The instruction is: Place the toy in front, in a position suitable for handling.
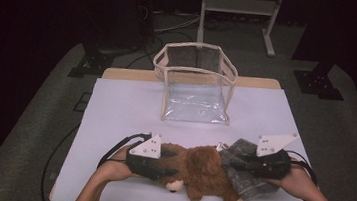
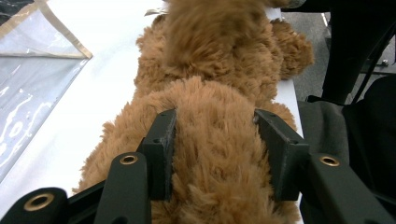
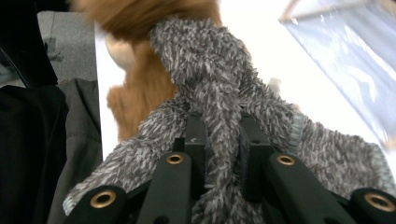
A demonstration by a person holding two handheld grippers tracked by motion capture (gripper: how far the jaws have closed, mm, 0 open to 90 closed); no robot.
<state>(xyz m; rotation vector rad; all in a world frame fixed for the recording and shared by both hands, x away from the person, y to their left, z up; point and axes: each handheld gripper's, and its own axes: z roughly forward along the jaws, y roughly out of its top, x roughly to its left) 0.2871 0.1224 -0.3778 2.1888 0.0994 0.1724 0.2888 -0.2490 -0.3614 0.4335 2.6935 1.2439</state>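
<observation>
The left hand-held gripper [image 2: 212, 154] clamps the fluffy brown plush bear [image 1: 199, 170]; the right hand-held gripper [image 3: 219, 154] pinches its fuzzy grey knitted garment [image 3: 219, 93]. Undressing seems underway; next, pull apart.

I see a rectangular table with a pale lavender-white top and a light wooden edge [image 1: 116, 104], standing on grey carpet. Toward twelve o'clock on it stands a clear plastic bag with cream fabric trim [image 1: 195, 84], upright with its mouth open. Toward six o'clock, near my edge, a brown furry plush bear [image 1: 204, 171] lies on its side. A fuzzy grey knitted garment [image 1: 244, 175] lies at its four o'clock end, touching the plush.
</observation>
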